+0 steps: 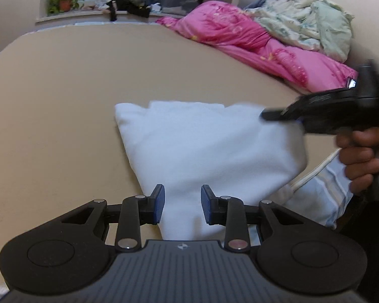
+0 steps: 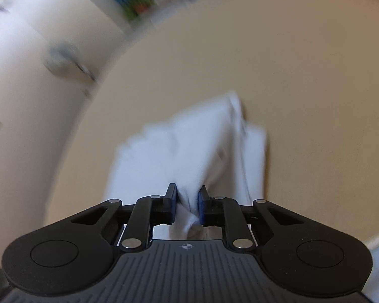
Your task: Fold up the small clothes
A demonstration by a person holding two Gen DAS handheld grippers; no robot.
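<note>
Right claw (image 2: 187, 202) is clenched on a bunched edge of the white garment (image 1: 209, 151) lying on the tan bed (image 1: 63, 101), left claw (image 1: 182, 207) released over it; the fold may be dragged askew if cloth slips.

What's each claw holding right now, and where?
Right claw pinches the white cloth at its bunched near edge. Left claw holds nothing, open over it.
</note>
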